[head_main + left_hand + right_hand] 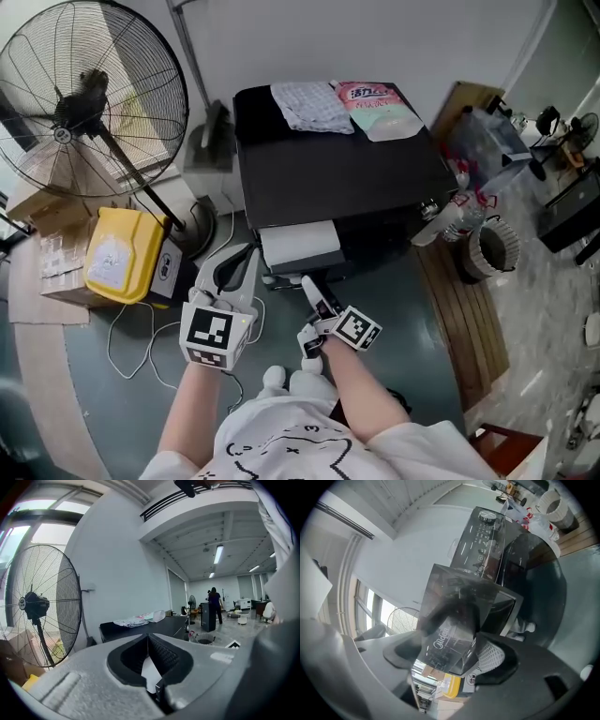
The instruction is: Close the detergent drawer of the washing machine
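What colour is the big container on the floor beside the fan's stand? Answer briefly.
Yellow, with a pale label on its face. The container shows best in the head view.

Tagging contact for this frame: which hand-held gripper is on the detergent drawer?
The right hand-held gripper: the dark front of the detergent drawer sits between its jaws. The left hand-held gripper has jaws together on nothing, beside the drawer.

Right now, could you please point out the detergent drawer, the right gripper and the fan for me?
detergent drawer [298, 244]: head view, on its white upper surface.
right gripper [307, 283]: head view, at its fingertips by the drawer's front.
fan [75, 103]: head view, on the central motor hub.
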`<state>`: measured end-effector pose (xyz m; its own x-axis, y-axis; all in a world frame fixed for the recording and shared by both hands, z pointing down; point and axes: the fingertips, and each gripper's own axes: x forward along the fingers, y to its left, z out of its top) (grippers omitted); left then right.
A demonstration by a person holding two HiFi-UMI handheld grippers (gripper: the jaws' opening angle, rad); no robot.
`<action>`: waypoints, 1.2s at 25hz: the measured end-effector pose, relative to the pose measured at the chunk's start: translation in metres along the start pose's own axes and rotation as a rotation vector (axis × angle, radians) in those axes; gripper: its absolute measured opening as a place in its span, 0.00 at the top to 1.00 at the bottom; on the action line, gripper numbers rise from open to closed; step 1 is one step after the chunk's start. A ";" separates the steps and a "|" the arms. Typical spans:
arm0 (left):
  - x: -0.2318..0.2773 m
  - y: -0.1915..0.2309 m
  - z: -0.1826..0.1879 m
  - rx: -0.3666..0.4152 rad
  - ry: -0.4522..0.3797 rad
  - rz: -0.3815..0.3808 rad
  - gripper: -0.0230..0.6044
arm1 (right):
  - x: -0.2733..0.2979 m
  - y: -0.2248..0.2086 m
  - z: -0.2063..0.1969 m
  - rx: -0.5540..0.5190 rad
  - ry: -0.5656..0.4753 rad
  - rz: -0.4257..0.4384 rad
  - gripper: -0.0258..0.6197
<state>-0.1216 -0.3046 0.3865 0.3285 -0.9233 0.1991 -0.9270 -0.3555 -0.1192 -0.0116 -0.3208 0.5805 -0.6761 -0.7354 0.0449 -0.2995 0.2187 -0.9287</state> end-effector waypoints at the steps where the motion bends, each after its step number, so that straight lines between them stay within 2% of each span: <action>1: 0.001 0.002 0.000 0.000 0.003 0.004 0.94 | 0.003 0.000 0.000 0.003 0.000 0.000 0.41; 30: 0.029 0.034 0.000 -0.002 0.029 0.090 0.94 | 0.065 -0.007 0.020 0.002 0.082 -0.014 0.41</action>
<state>-0.1433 -0.3438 0.3880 0.2387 -0.9467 0.2161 -0.9529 -0.2712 -0.1357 -0.0403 -0.3832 0.5825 -0.7248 -0.6834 0.0877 -0.3079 0.2073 -0.9286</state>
